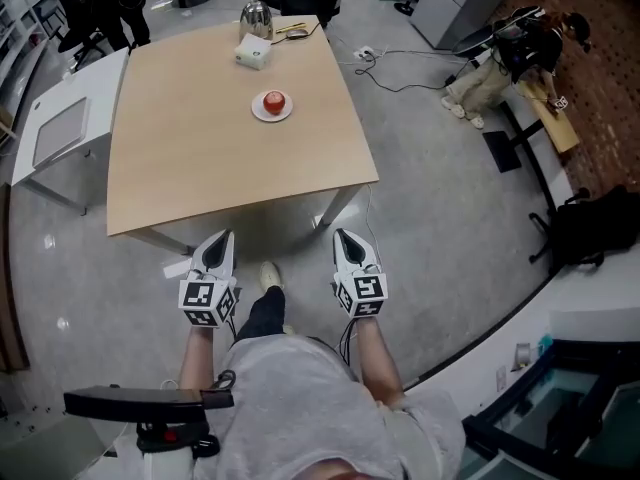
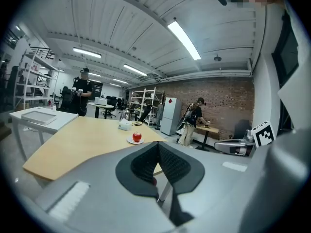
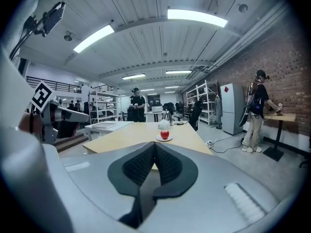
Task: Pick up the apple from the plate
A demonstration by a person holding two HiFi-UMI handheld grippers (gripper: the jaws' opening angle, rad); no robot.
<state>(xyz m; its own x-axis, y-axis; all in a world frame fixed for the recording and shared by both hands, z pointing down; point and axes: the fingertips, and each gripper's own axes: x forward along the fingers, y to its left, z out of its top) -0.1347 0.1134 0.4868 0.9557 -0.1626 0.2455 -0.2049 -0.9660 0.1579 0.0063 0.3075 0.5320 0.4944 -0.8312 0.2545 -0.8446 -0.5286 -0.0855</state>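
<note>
A red apple [image 1: 274,101] sits on a small white plate [image 1: 259,111] toward the far right part of a light wooden table [image 1: 180,158]. The left gripper view shows the apple [image 2: 137,137] far ahead, and so does the right gripper view [image 3: 164,134]. My left gripper [image 1: 222,236] and right gripper [image 1: 343,234] hover side by side short of the table's near edge, both pointing at the table. Each has its jaws pressed together with nothing between them. In their own views the left gripper [image 2: 158,144] and right gripper [image 3: 154,145] show dark ribbed pads meeting.
A white tissue box [image 1: 254,53] and a metal kettle [image 1: 256,15] stand at the table's far edge. A white side table [image 1: 60,133] adjoins the left. Cables [image 1: 400,68] lie on the floor to the right. People stand beyond the table and at a desk [image 2: 206,128] on the right.
</note>
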